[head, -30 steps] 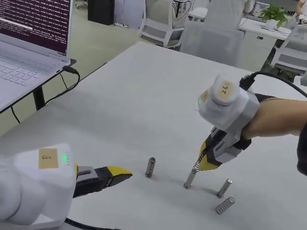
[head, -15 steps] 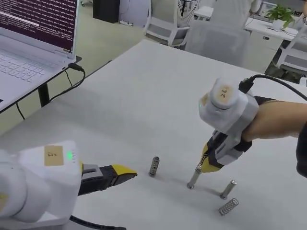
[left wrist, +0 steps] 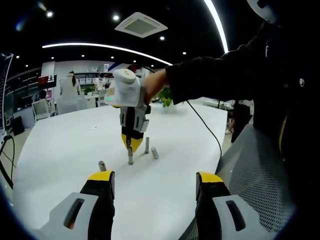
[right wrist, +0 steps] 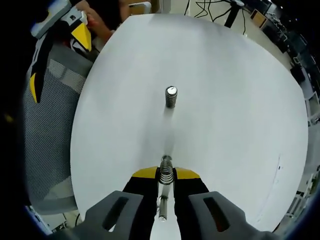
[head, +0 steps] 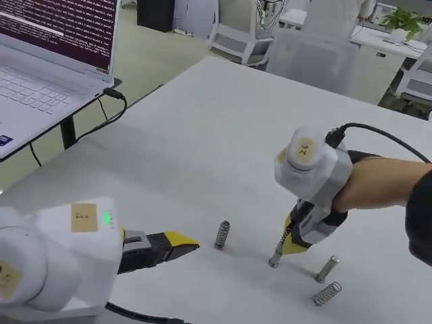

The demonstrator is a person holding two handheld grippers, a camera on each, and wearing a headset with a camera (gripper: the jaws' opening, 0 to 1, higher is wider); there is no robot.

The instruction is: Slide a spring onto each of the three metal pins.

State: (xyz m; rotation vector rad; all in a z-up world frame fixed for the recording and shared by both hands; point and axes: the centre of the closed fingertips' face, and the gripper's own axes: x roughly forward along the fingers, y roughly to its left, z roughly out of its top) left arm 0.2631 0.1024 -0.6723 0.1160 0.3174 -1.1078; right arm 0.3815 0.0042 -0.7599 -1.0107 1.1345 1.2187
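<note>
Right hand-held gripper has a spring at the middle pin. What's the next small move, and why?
Probably ease the right hand-held gripper straight down. Its clamped spring looks lined up with the top of the middle pin, and the shaft below is bare.

The head view looks forward and down from above the near edge of the white worktop [head: 202, 135]. It takes in both tongs, with a laptop [head: 47, 61] at its upper left. The left gripper view sits low over the worktop and looks almost level along the parted jaws of the left tongs [left wrist: 156, 177] toward the right tongs [left wrist: 131, 144], well apart from them. The right gripper view looks steeply down, very close on the spring [right wrist: 166, 172] clamped in its own jaws. All three views share the pin [right wrist: 171, 96] that stands alone with a spring already on it.
</note>
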